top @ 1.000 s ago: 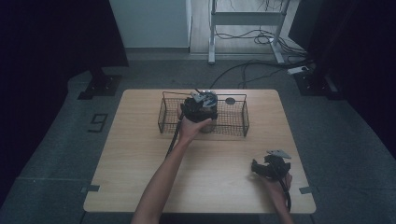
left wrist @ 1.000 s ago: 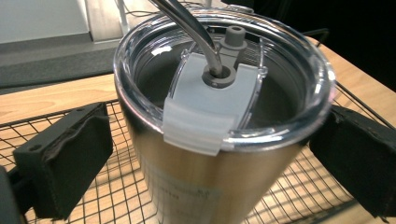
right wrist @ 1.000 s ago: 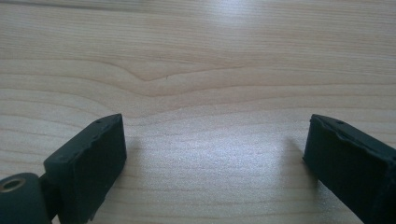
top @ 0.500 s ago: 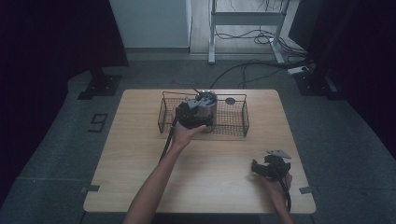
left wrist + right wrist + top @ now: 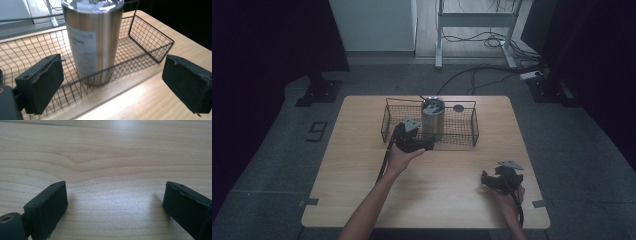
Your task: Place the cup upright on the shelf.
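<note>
1. A steel tumbler (image 5: 432, 117) is seen standing upright inside the wire basket (image 5: 464, 138), on the far half of the wooden table (image 5: 362, 200). A small dark round thing (image 5: 458, 107) lies on the table just behind the basket; it cannot be told what it is.

2. Compared with one second ago, the left gripper (image 5: 428, 146) has been drawn back. Earlier it was above the basket, over the tumbler; now it is held just outside the near wall of the basket, toward the person.

3. In the left gripper view the jaws are spread wide with nothing between them, and the tumbler (image 5: 92, 37) is seen beyond the basket wall (image 5: 150, 35), apart from both pads.

4. From this it is judged that the tumbler has been released into the basket and the placing step is probably finished.

5. The right gripper (image 5: 486, 179) has not been moved in this time. It rests low on the near right part of the table, its jaws wide and empty over bare wood (image 5: 107, 170).
</note>
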`<state>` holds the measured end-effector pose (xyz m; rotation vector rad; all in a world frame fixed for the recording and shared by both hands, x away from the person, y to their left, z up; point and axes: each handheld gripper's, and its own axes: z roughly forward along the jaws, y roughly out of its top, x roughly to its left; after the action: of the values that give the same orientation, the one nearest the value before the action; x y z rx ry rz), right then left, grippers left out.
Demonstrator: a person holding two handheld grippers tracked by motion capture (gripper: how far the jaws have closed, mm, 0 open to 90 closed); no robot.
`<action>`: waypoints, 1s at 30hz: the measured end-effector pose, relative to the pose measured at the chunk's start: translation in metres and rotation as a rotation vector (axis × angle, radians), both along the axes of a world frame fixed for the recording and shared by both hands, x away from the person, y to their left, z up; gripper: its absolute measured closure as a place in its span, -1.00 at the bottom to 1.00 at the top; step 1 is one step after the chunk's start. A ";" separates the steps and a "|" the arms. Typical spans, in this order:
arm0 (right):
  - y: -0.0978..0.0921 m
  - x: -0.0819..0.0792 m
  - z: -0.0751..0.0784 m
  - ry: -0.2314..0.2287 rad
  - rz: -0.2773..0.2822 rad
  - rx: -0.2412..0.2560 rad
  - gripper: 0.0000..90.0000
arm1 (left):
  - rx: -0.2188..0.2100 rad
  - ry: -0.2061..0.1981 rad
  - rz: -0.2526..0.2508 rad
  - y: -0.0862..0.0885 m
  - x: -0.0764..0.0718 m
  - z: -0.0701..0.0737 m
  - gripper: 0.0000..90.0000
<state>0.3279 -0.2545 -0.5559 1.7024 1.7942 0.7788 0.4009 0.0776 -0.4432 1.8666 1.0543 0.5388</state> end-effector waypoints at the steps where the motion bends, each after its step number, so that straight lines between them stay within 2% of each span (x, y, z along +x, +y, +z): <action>1: 0.000 0.000 0.000 0.001 -0.001 0.001 -0.88 | -0.001 0.006 0.000 0.002 -0.003 -0.001 -0.92; 7: 0.000 0.000 0.000 0.001 -0.001 0.001 -0.88 | -0.019 0.016 -0.003 0.021 -0.023 -0.009 -0.89; 11: 0.000 0.000 0.000 0.000 0.000 -0.001 -0.87 | 0.012 0.005 0.009 0.033 -0.036 -0.016 -0.89; 18: 0.000 0.000 0.000 -0.001 -0.002 0.000 -0.87 | -0.007 0.026 0.002 0.054 -0.058 -0.027 -0.89; 23: 0.000 -0.001 0.000 0.001 -0.007 0.003 -0.87 | -0.024 0.069 0.014 0.070 -0.074 -0.043 -0.89; 27: 0.000 -0.001 0.000 0.001 -0.010 0.003 -0.87 | -0.067 0.116 0.022 0.086 -0.081 -0.056 -0.89; 30: 0.000 -0.001 0.000 0.000 -0.012 0.002 -0.87 | -0.060 0.127 0.048 0.094 -0.084 -0.065 -0.84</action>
<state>0.3272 -0.2548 -0.5557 1.7133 1.7821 0.7761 0.3165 0.1714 -0.5083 1.8462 1.1886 0.4156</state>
